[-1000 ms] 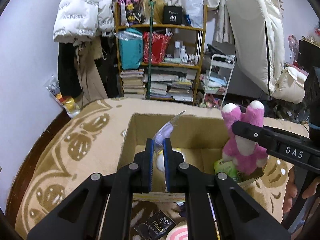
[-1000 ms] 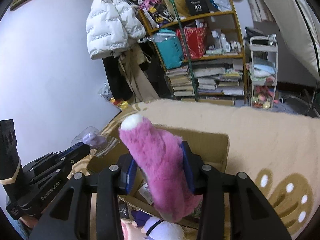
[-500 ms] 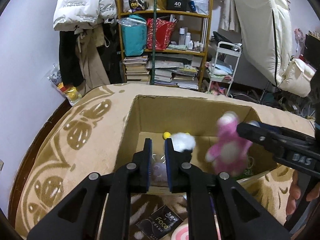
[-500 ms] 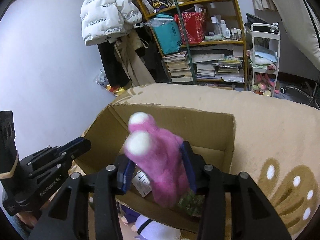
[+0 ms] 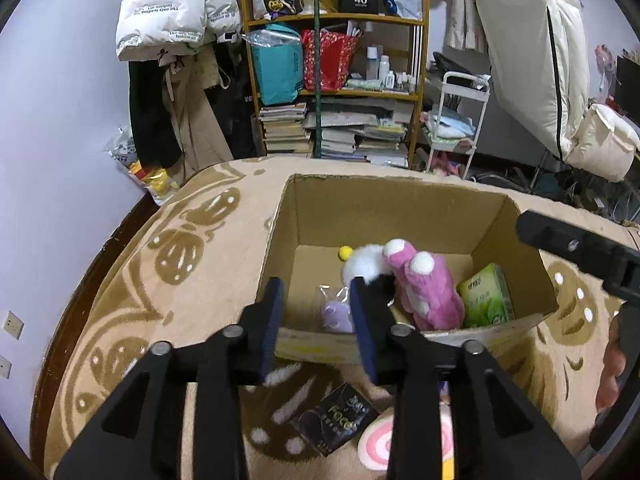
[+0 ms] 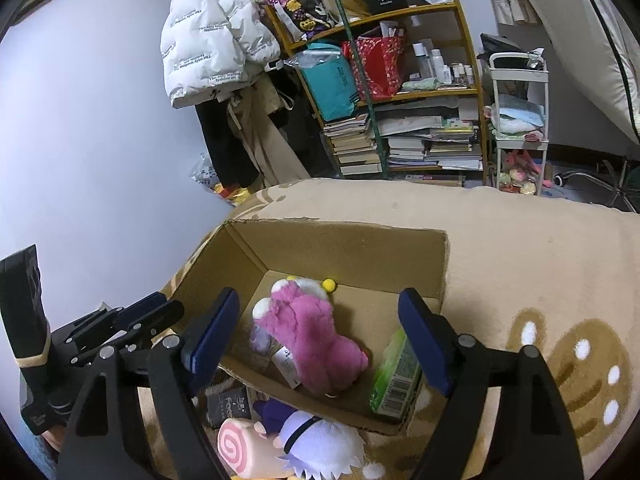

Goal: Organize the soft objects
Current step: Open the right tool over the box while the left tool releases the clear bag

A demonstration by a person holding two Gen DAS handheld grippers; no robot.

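Hovering Tongs Over a Half-Filled Box

Hanging above the near edge of the cardboard box (image 5: 404,216), the left tongs (image 5: 318,312) have their blue-padded fingers spread with nothing between them. The right tongs (image 6: 320,336) are spread wider still, also holding nothing, and poised over the same box from the other side; in the left view their black arm crosses the upper right corner of the box.

Inside the box, a pink plush toy (image 6: 316,336) with white-tipped ears lies on its side near the middle of the floor. Touching it at the far end is a white fluffy toy (image 5: 364,266) with a small yellow ball (image 5: 344,253) on it. A small purple toy in clear wrapping (image 5: 336,314) sits against the near wall, just beside the pink one. A green tissue pack (image 5: 486,300) leans in the right corner.

Outside the box, on the beige patterned rug (image 6: 540,248), lie a pink swirl cushion (image 6: 240,448), a purple-and-white plush (image 6: 316,436) and a dark packet (image 5: 334,420).

A cluttered bookshelf (image 5: 340,92) stands against the far wall.
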